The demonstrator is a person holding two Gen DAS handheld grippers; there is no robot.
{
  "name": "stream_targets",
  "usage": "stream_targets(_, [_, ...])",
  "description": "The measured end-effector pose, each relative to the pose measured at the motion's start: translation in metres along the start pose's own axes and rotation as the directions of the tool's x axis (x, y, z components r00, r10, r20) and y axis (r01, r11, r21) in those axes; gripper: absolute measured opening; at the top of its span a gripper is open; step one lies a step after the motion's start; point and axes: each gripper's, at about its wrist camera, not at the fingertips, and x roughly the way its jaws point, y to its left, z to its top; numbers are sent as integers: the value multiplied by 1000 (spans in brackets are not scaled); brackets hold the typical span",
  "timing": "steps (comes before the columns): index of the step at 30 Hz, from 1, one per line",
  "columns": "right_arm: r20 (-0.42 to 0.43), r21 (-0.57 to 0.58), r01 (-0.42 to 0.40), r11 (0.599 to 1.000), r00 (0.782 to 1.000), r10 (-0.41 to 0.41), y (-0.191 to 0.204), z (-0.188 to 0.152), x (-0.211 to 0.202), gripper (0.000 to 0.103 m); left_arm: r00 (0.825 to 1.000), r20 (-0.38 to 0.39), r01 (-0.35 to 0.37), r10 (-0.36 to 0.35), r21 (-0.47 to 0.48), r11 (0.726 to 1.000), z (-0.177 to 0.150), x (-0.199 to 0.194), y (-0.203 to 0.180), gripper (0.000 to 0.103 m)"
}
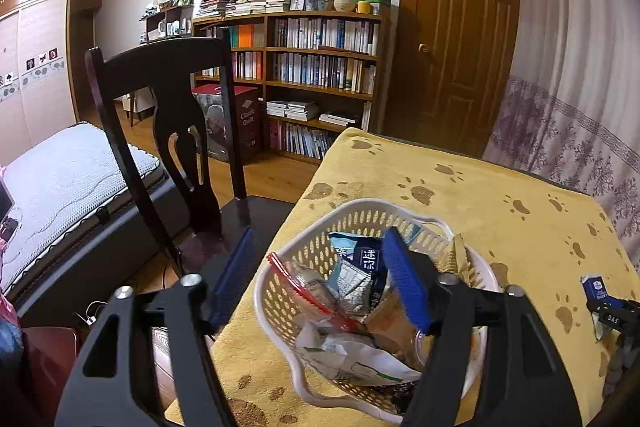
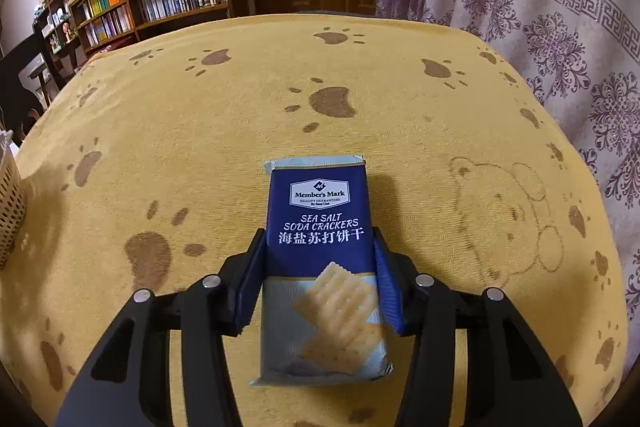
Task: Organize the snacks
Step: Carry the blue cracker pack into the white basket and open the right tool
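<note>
A white perforated plastic basket [image 1: 276,301] stands on the yellow paw-print cloth [image 1: 500,227], filled with several snack packets, among them a dark blue one [image 1: 369,261] and a white and green one [image 1: 352,359]. My left gripper [image 1: 319,233] hangs open over the basket, one blue finger outside its left rim and the other above the packets. My right gripper [image 2: 320,239] is shut on a blue Member's Mark soda cracker pack [image 2: 320,227], gripping its long sides low over the cloth. The same pack [image 1: 595,286] shows at the right edge of the left wrist view.
A dark wooden chair [image 1: 168,131] stands against the table's left side, with a bed [image 1: 60,187] beyond it. Bookshelves [image 1: 320,67], a wooden door [image 1: 460,27] and a patterned curtain [image 2: 540,27] lie behind. The basket's edge [image 2: 10,203] shows far left of the crackers.
</note>
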Motion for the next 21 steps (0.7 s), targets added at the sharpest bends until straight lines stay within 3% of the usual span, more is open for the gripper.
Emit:
stream_targets(7, [18, 28, -166, 986, 986, 166, 33, 12, -27, 50, 1000, 20, -4, 4, -8, 1000, 5, -8, 8, 71])
stream_targets(16, [-9, -57, -384, 922, 923, 384, 130, 34, -66, 50, 999, 50, -6, 8, -38, 999, 12, -19, 23, 71])
stream_targets(21, [-63, -126, -432, 893, 902, 428, 190, 42, -78, 50, 997, 71, -19, 22, -44, 999, 15, -25, 28, 71])
